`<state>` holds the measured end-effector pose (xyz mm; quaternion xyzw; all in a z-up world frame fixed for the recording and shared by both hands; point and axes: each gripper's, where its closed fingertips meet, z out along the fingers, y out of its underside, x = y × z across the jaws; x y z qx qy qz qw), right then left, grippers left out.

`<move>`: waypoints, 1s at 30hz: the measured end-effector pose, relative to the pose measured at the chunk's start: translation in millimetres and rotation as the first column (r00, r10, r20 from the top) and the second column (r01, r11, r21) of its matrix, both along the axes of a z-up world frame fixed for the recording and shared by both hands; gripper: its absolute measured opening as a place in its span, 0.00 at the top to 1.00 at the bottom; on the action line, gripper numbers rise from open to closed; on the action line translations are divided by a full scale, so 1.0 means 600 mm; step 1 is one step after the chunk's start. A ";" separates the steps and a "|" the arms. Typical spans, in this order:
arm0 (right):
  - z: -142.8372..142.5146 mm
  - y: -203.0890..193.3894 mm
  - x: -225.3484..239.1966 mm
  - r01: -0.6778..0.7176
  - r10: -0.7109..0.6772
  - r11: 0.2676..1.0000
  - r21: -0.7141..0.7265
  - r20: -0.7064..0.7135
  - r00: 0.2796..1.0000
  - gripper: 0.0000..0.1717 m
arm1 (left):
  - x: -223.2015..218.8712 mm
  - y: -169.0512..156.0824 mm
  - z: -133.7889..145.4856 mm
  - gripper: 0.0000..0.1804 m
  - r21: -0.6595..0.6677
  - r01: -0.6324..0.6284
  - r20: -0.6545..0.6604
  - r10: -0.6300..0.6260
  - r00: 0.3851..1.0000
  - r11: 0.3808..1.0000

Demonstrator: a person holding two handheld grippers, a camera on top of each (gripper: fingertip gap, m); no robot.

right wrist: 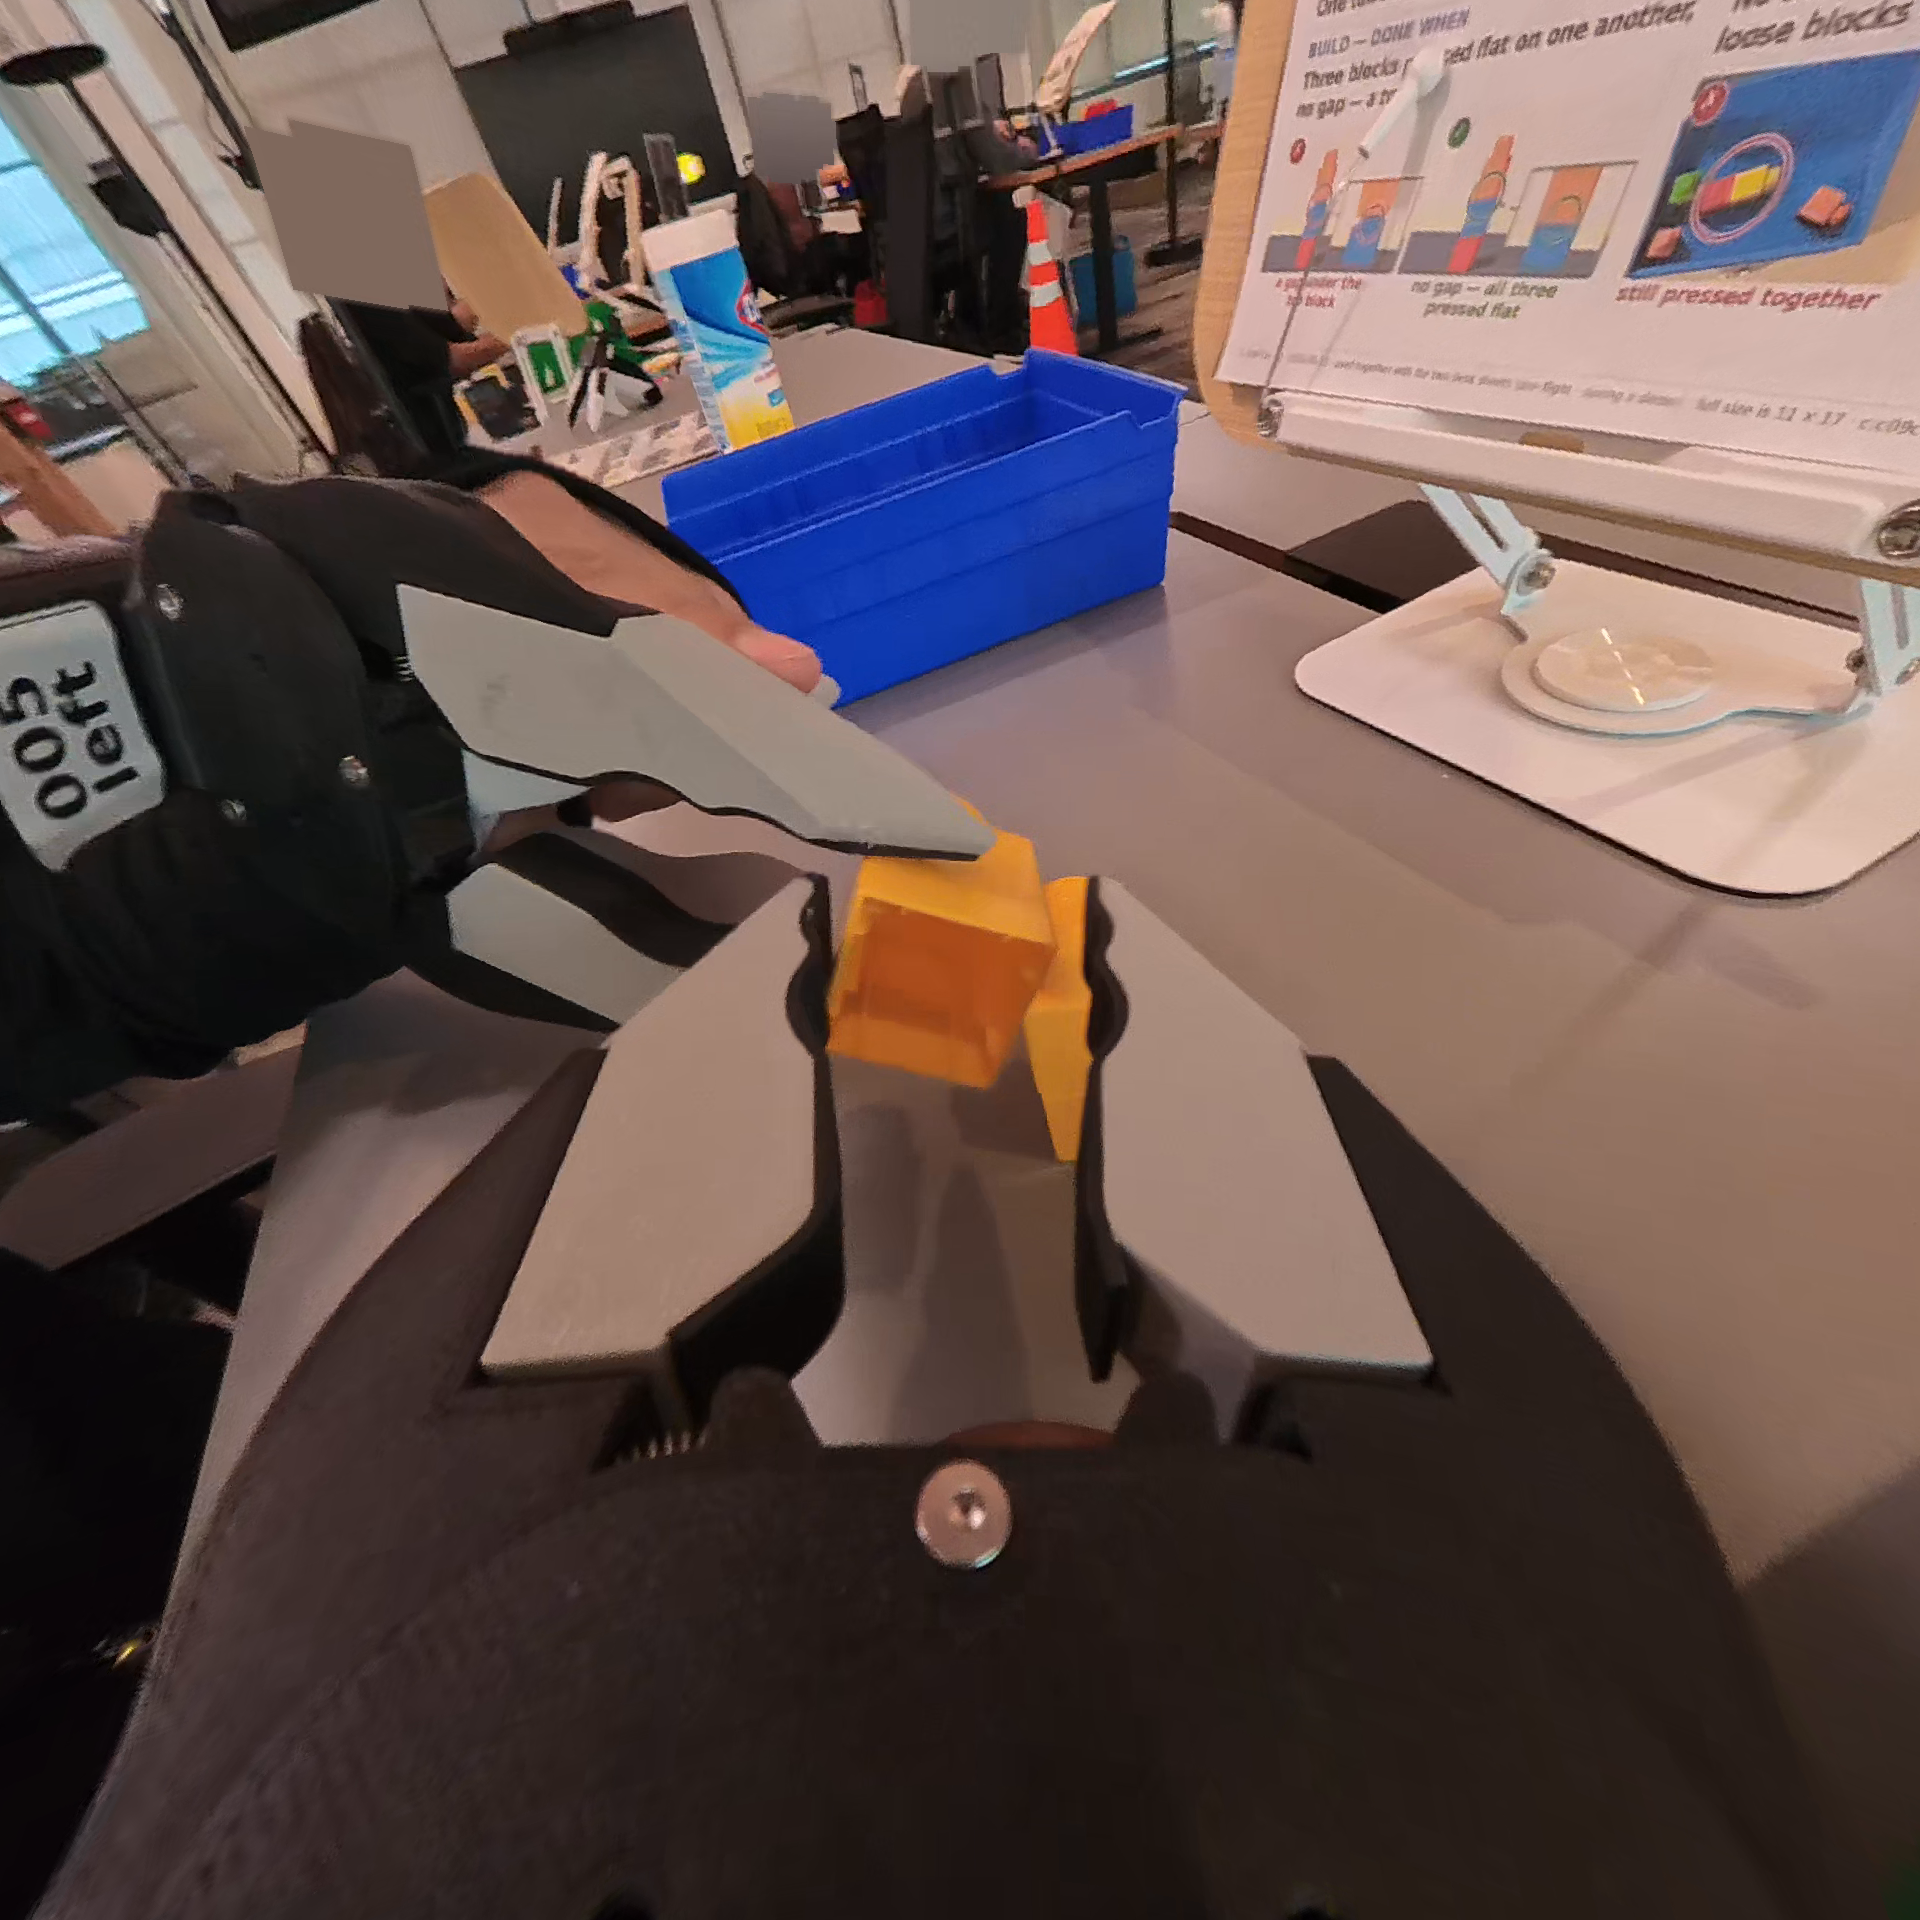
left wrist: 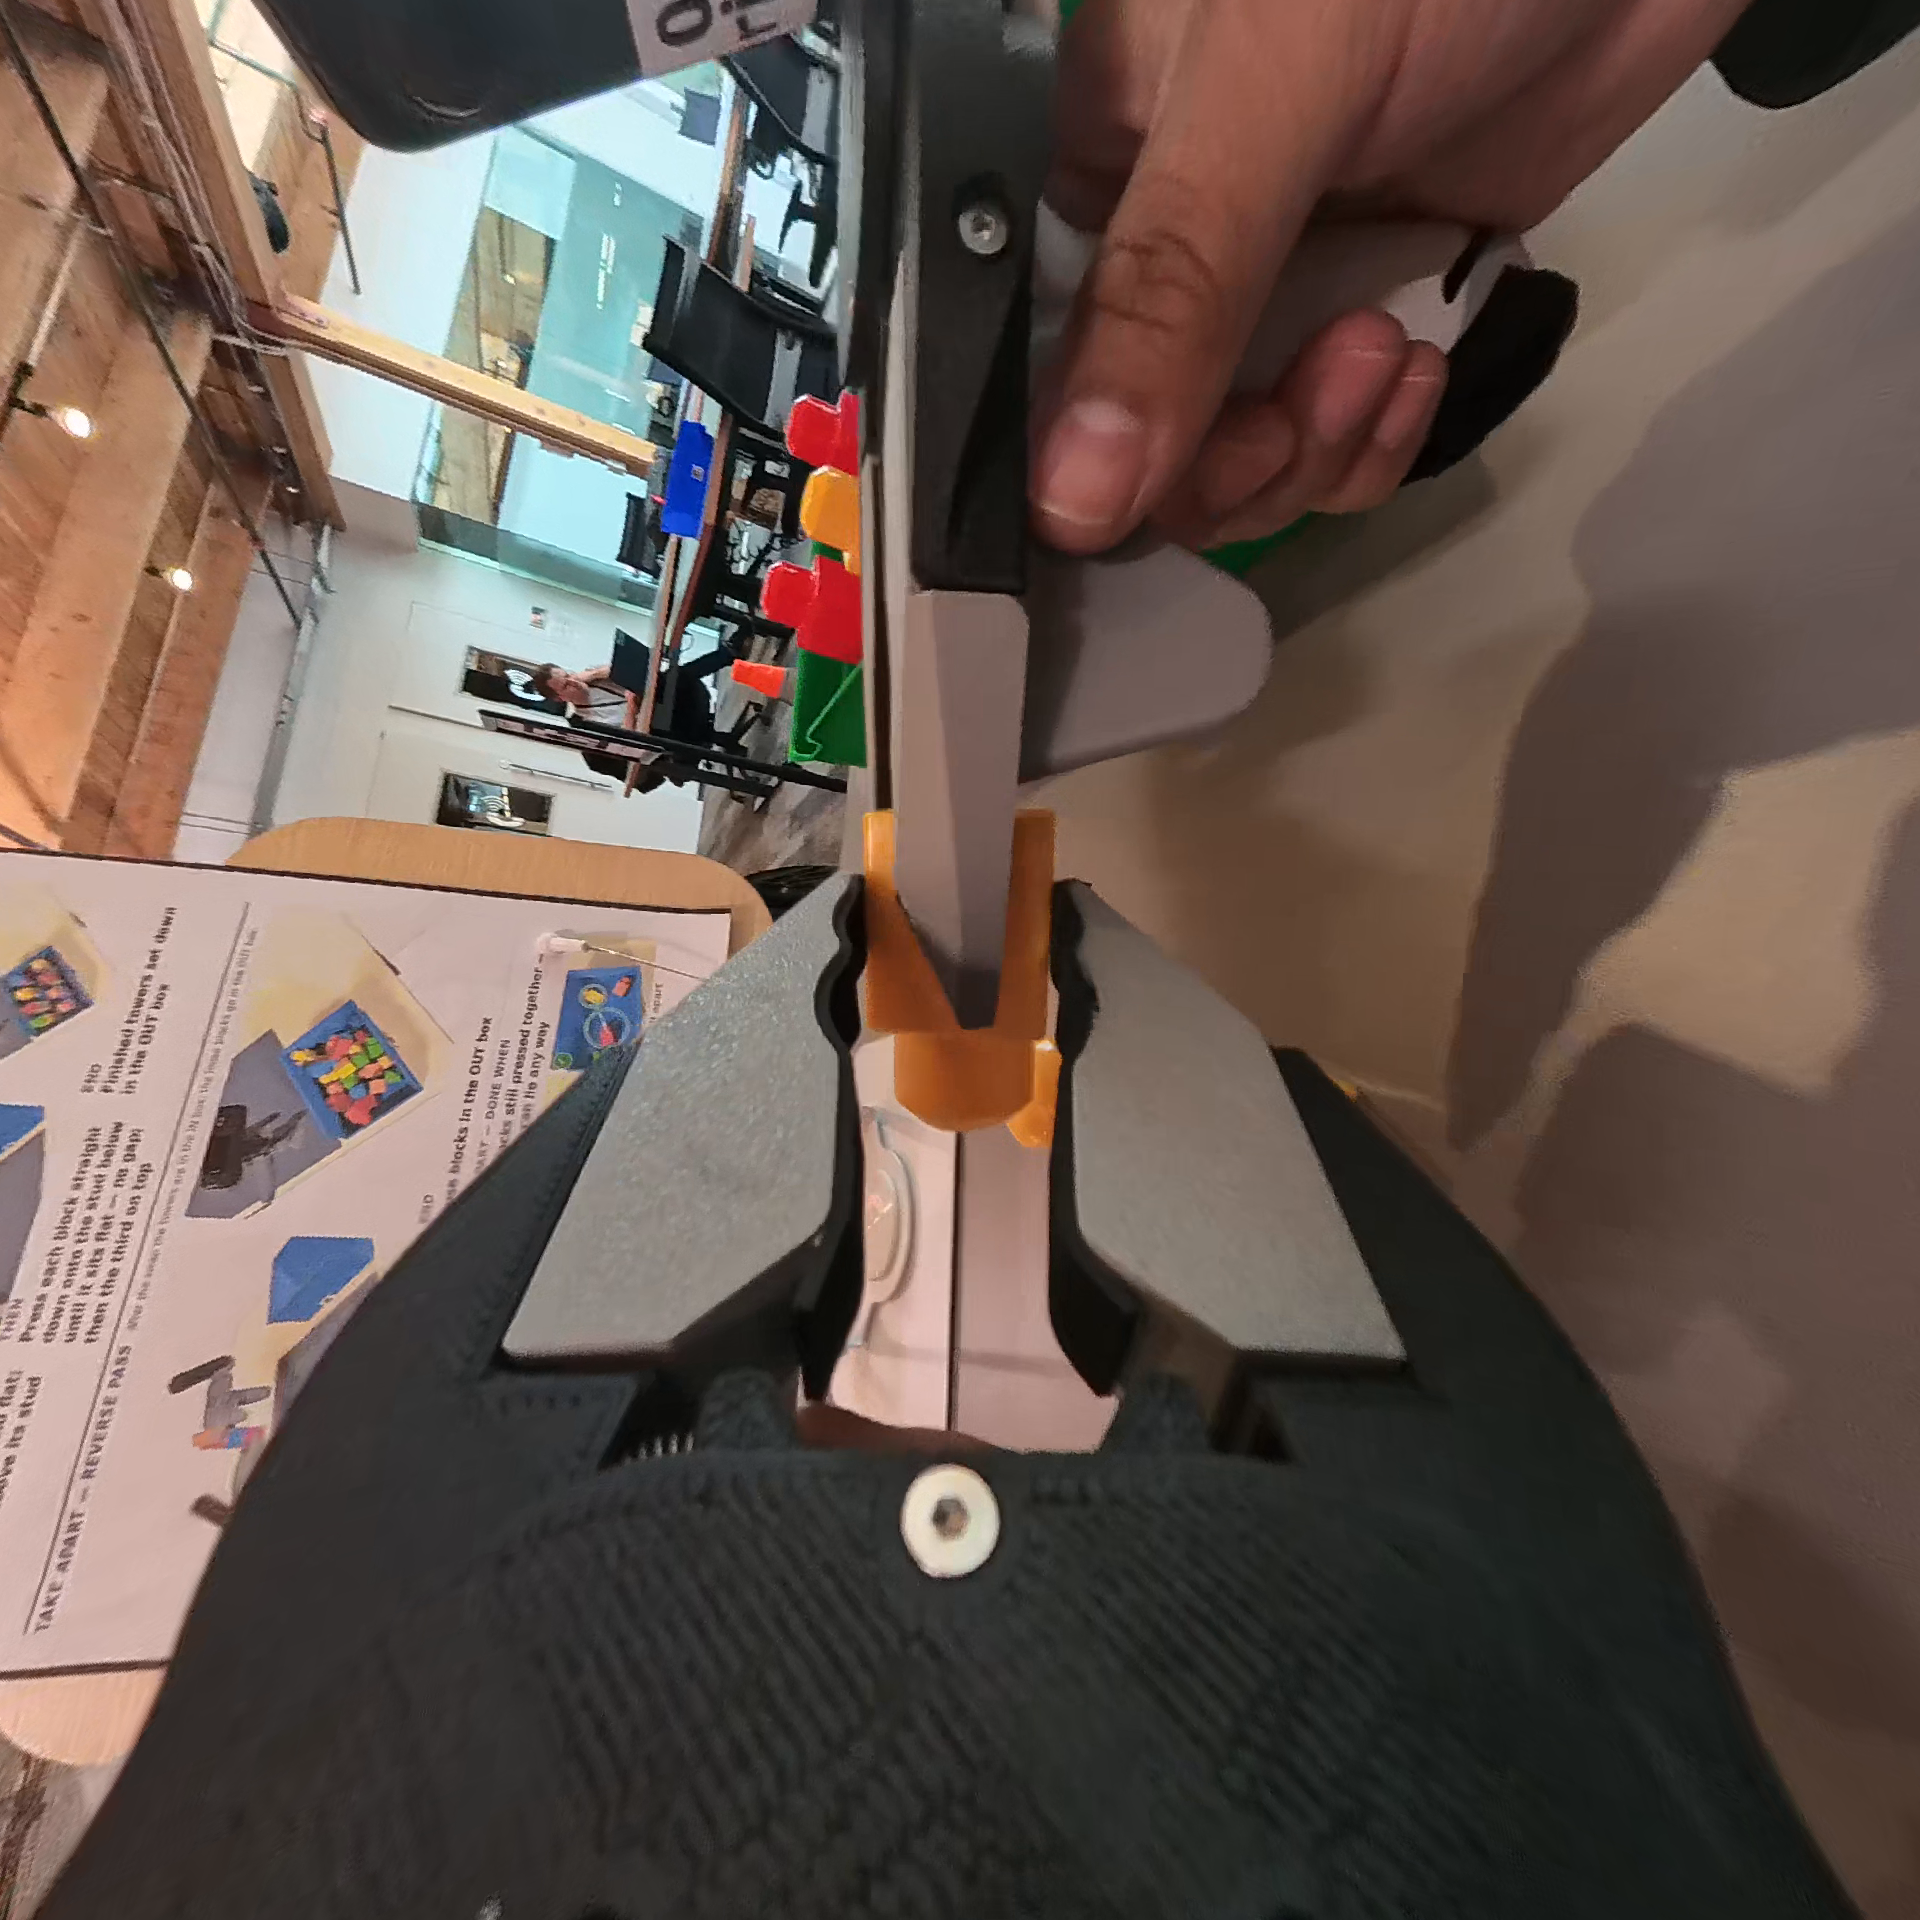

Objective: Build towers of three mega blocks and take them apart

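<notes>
**A:** While pinched clear of the grey table [right wrist: 1351,1039], sitting where, exactly?

**B:** Orange block [right wrist: 935,987], up in the air, dead ahead of the right gripper [right wrist: 956,966] and right between its fingertips. Hollow face turned toward that camera.

**A:** Clamped by which one?

**B:** By both, by the look of it. Left gripper [left wrist: 956,966] narrowed onto it, both pads flat against opposite sides, plain in its own view. Right gripper narrowed as well: one pad at the block's left side, the other against a yellower piece [right wrist: 1065,1039] butting up to the block's right side.

**A:** And the axis?

**B:** Block and yellower piece side by side, so long axis across the right jaws, left to right in that view. Left gripper reaching in from the left, crosswise to the right one, with one finger lying over the block's top. Neither nearer, both already on it. Probably a taking-apart step. Best pulled straight along that axis rather than twisted. One worry: yellower piece backed by a single pad only, so liable to drop to the table once freed.

**A:** Any writing about?

**B:** Plenty, though not to be repeated. White printed tag [right wrist: 73,727] on the left gripper's body. Illustrated instruction sheet [right wrist: 1558,208] on a white stand [right wrist: 1558,727] off to the right. Labelled canister [right wrist: 717,332] beyond the blue bin [right wrist: 935,520], well behind the block. Also a green bin [left wrist: 831,707] with red blocks [left wrist: 821,613], far side of the right gripper in the left view.
</notes>
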<state>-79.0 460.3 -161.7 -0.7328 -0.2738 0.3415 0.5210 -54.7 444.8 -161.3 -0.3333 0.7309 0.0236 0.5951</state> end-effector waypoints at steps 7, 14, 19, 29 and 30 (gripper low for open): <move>0.002 0.000 0.001 0.009 -0.009 1.000 0.014 0.017 1.000 0.78 | -0.001 0.005 0.000 0.81 -0.034 -0.039 0.015 0.040 0.999 0.999; 0.037 0.006 0.034 0.072 -0.067 0.995 0.072 -0.076 0.995 0.78 | -0.033 0.032 0.030 0.78 -0.285 -0.110 0.190 0.169 0.967 0.952; 0.096 -0.029 0.019 0.010 0.031 0.968 0.250 -0.160 0.987 0.78 | -0.053 0.010 0.023 0.82 -0.710 0.089 0.284 0.169 0.944 0.698; 0.100 -0.081 -0.042 -0.149 0.184 0.904 0.401 -0.050 0.982 0.79 | -0.077 -0.064 0.072 0.85 -0.769 0.501 0.533 -0.036 0.846 0.397; 0.098 -0.080 -0.041 -0.151 0.185 0.903 0.402 -0.047 0.982 0.79 | -0.082 -0.065 0.076 0.86 -0.762 0.518 0.547 -0.043 0.836 0.389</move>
